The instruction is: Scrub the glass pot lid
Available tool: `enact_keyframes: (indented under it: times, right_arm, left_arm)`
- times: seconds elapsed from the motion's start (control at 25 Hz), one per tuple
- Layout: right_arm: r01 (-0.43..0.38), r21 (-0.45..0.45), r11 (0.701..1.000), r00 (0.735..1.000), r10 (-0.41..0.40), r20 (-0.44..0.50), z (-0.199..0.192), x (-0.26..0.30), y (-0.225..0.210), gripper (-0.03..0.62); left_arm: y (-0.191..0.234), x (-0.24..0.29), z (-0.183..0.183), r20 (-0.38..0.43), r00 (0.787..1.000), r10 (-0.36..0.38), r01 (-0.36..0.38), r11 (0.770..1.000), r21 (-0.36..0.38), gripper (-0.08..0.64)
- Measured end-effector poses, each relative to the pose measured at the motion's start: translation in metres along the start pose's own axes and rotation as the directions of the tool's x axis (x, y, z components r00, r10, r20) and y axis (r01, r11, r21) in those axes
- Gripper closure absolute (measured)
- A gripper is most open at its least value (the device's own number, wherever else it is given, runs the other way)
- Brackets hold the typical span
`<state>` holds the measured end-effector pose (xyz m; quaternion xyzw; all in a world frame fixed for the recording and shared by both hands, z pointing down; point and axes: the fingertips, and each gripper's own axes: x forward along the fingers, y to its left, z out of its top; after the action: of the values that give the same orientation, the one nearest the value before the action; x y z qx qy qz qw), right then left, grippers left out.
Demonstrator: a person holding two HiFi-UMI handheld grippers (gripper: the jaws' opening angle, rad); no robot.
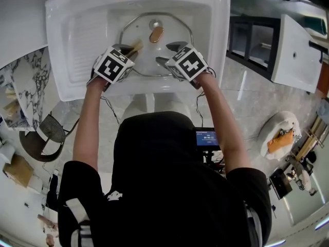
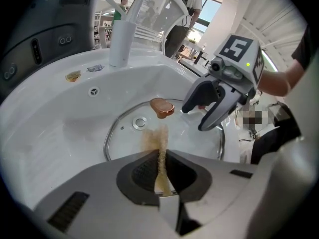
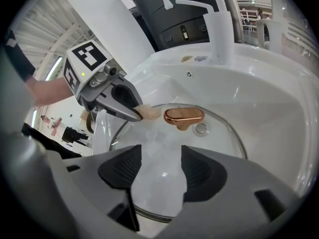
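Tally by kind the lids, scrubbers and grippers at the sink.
Glass pot lid: 1
Tan scrubber: 1
Grippers: 2, the left gripper and the right gripper
Total: 4

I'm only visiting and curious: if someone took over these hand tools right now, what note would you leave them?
Left gripper: fingers shut on a tan scrubber, its tip at the glass lid near the copper handle.
Right gripper: fingers open, nothing gripped, poised over the lid's near rim.
Lid lies handle-up in the white sink.
Done: scrubber gripped and brought to the glass.
Left: scrubbing; how much is already clean can't be told.
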<state>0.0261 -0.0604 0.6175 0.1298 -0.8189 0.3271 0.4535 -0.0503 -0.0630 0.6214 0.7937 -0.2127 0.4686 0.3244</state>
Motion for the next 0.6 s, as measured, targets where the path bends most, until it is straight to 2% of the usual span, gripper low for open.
enact_keyframes:
  times: [0.6]
  right_arm:
    - [-0.021, -0.027, 0.999, 1.000, 0.020, -0.022, -0.002, 0.001, -0.003, 0.365]
  left_arm:
    - [-0.029, -0.003, -0.012, 0.018, 1.000, -0.004, 0.004, 1.000, 0.003, 0.534]
